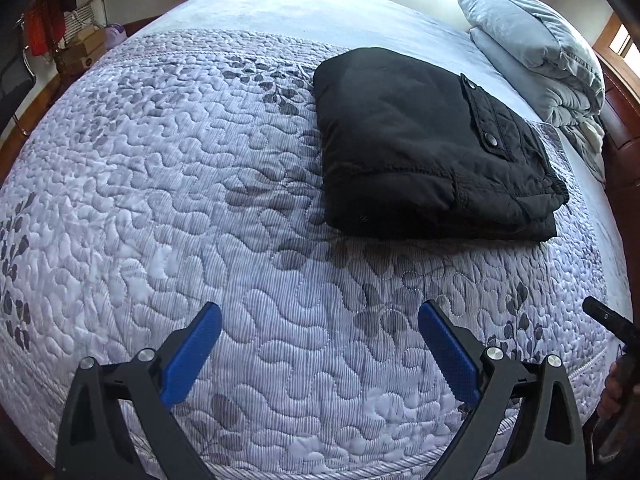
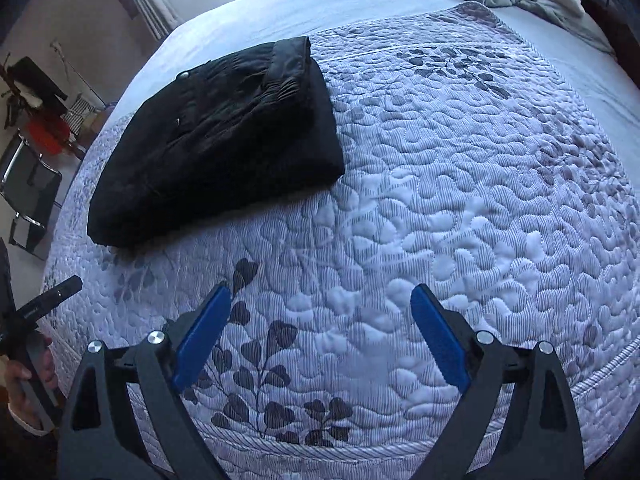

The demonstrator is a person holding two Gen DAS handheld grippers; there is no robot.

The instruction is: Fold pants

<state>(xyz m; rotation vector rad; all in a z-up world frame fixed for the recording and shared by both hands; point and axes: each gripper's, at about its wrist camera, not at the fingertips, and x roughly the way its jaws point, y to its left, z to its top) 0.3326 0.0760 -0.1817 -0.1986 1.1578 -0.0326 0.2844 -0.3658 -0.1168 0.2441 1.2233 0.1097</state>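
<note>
Pants [image 1: 424, 148] lie folded into a compact black bundle on the quilt [image 1: 200, 200] of the bed, toward its middle, with a snap pocket flap on top and the elastic waistband showing on the upper layer in the right wrist view. From where I steer, the fold looks done: edges are stacked fairly square and nothing trails loose. My left hand-held gripper [image 1: 320, 344] hangs over bare quilt near the bed's edge, jaws spread wide with nothing between the blue pads [image 1: 192, 356]. My right hand-held gripper [image 2: 320, 332] is likewise spread wide and empty, clear of the pants [image 2: 216, 140], which sit up and to the left of it. Each camera catches the other tool at its frame edge, gripped in a hand [image 2: 28, 384]. A pillow [image 1: 532, 40] and rumpled bedding sit well apart near the headboard. I judge the step in hand as backing off after the last fold. To do that well I would keep both sets of jaws wide and lift away from the bundle rather than across it, so no finger snags the waistband or drags the top layer. If any tidying is wanted, a light press on the top layer would flatten it without disturbing the stack.
</note>
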